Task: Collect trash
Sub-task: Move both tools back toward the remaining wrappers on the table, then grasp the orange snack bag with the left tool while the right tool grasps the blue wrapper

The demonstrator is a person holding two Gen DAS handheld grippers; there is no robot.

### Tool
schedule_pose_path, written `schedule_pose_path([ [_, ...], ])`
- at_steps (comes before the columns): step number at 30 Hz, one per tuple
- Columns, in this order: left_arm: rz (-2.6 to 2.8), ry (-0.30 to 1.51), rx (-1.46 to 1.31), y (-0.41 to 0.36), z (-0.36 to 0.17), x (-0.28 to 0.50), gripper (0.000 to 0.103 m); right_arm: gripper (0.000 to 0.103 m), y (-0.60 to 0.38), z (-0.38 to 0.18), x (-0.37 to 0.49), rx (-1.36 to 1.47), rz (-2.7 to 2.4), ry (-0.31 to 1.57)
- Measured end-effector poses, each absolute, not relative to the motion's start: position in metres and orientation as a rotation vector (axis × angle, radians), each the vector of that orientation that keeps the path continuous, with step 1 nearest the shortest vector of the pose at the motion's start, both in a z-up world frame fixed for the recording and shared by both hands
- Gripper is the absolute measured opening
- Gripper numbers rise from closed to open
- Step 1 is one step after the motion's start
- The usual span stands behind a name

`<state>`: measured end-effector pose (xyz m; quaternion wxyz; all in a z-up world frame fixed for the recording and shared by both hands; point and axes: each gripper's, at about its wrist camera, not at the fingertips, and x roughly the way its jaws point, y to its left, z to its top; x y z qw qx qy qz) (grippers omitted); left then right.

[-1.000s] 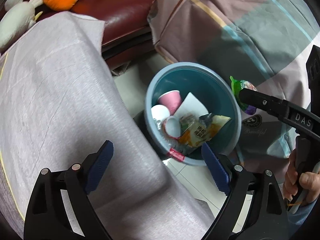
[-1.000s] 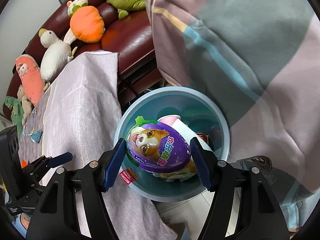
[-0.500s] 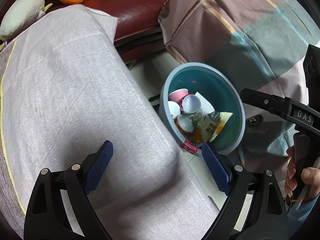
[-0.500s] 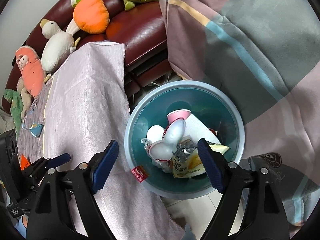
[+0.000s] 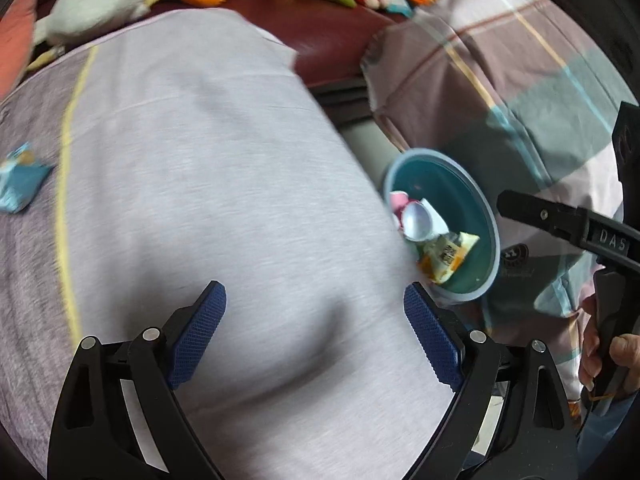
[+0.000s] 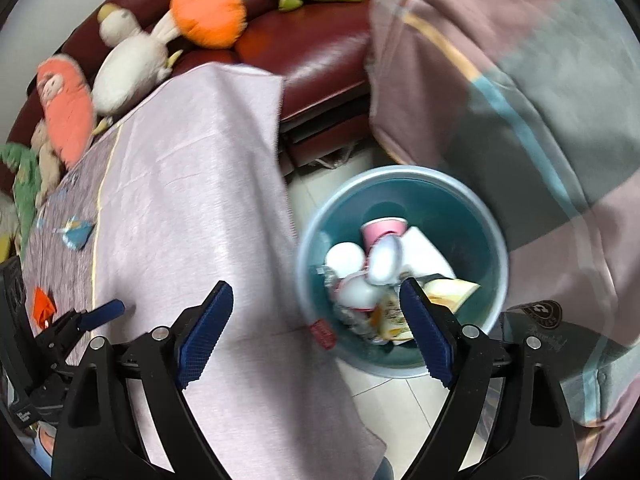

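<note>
A teal trash bin [image 6: 472, 216] stands on the floor beside the cloth-covered table [image 6: 192, 184]. It holds a pink cup [image 6: 384, 227], white egg-shaped shells [image 6: 384, 260] and snack wrappers [image 6: 448, 292]. The bin also shows in the left wrist view [image 5: 476, 200]. My right gripper [image 6: 316, 330] is open and empty above the table edge and the bin. My left gripper [image 5: 316, 332] is open and empty over the table. A blue wrapper [image 5: 20, 184] lies on the table at far left; it also shows in the right wrist view [image 6: 78, 234]. An orange scrap [image 6: 42, 306] lies near it.
A dark red sofa [image 6: 320, 52] with several plush toys [image 6: 208, 8] stands behind the table. A striped blanket [image 6: 520, 80] hangs to the right of the bin. White floor tiles [image 6: 404, 404] show between the table and blanket.
My right gripper opened and dropped the purple egg-shaped package into the bin. Both grippers have since swung left toward the table.
</note>
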<state>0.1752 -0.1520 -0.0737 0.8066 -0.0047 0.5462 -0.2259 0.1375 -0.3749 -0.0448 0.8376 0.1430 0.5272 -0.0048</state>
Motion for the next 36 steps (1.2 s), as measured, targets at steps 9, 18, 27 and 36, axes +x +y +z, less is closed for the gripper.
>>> schedule_pose_path([
  [9,-0.331,1.106,-0.108,-0.04,-0.058,0.167,0.092,0.082,-0.266,-0.029,0.154,0.168,0.131,1.139],
  [18,-0.181,1.039,-0.177,0.09,-0.04,0.153,0.092,0.082,-0.144,-0.014,0.168,-0.014,0.282,1.153],
  [27,-0.056,0.977,-0.171,0.192,-0.027,0.143,0.092,0.082,-0.051,-0.011,0.181,-0.141,0.381,1.17],
  [36,0.013,1.045,-0.177,0.258,-0.063,0.152,0.094,0.082,0.005,-0.018,0.202,-0.283,0.432,1.172],
])
